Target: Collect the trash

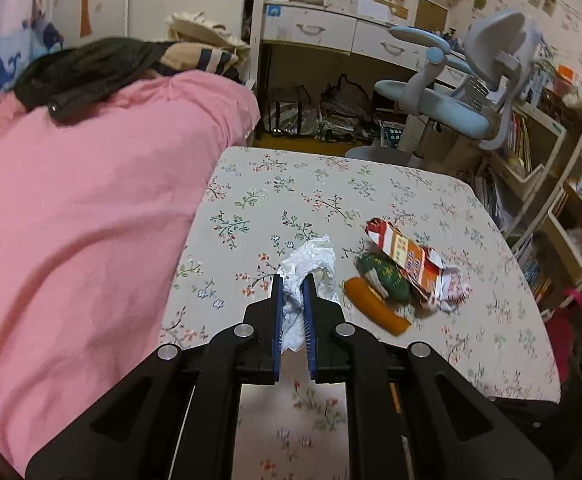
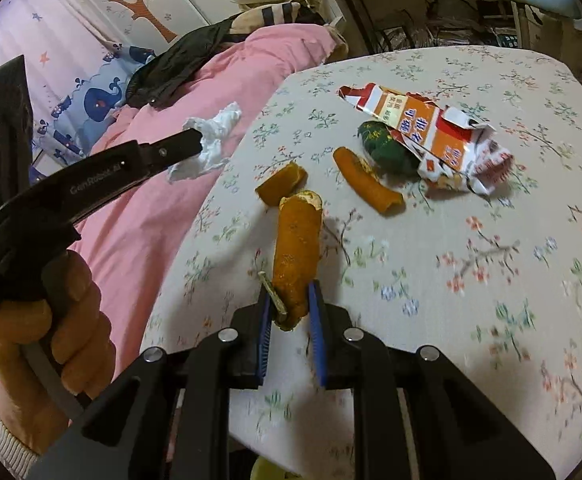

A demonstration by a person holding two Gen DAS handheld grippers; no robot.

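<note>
Pinching a crumpled white tissue (image 1: 299, 280) between their blue pads, the left tongs (image 1: 293, 286) are nearly pressed together, and the tissue bulges out past the tips and trails down between the fingers. From the right wrist view the tissue (image 2: 207, 144) hangs clear of the floral surface (image 2: 471, 280), out over the pink bedspread (image 2: 139, 208), and a hand (image 2: 51, 320) grips the handle of those tongs. The right tongs (image 2: 291, 300) are narrowed onto a long piece of orange peel (image 2: 297, 248), squeezing its near end while the rest juts forward beyond the tips. Just ahead of that peel lies a short orange peel chunk (image 2: 281, 186). Farther ahead and to the right rest a curved peel strip (image 2: 367, 186), a dark green wrapper (image 2: 387, 148) and a torn orange-and-white carton (image 2: 431, 136), the three touching or overlapping.
</note>
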